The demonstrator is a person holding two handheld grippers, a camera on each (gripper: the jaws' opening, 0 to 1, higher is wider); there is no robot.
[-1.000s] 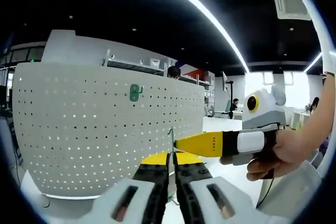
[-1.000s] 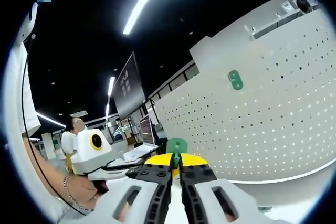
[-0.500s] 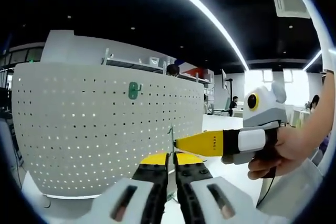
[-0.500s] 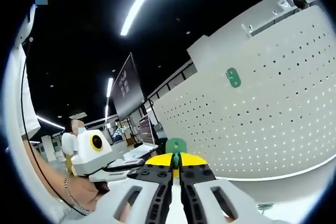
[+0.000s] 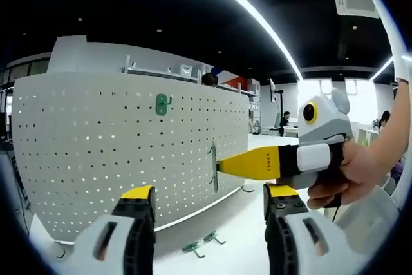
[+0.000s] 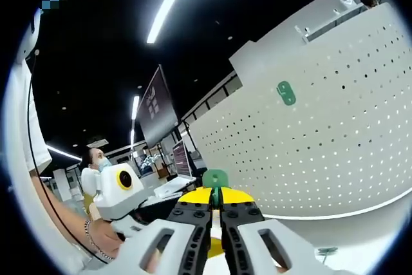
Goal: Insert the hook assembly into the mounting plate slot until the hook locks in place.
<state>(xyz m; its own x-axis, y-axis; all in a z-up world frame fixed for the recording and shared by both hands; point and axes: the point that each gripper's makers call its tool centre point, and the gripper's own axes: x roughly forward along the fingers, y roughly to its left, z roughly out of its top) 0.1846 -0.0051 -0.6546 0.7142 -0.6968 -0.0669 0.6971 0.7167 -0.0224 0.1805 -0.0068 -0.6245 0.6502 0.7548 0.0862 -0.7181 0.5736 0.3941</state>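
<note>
Hook [image 6: 215, 179] pinched in right gripper [image 6: 216, 209] fingers, left gripper [image 5: 209, 205] fingers spread, empty.

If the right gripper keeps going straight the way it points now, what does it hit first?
Most likely the white pegboard. In the left gripper view the right gripper, shut on a green hook, points at the board's near edge with the hook almost against it. Depth is unclear, so contact may already exist.

Bright ceiling light strips [image 5: 257, 20] glare overhead; fisheye edges bend strongly.
</note>
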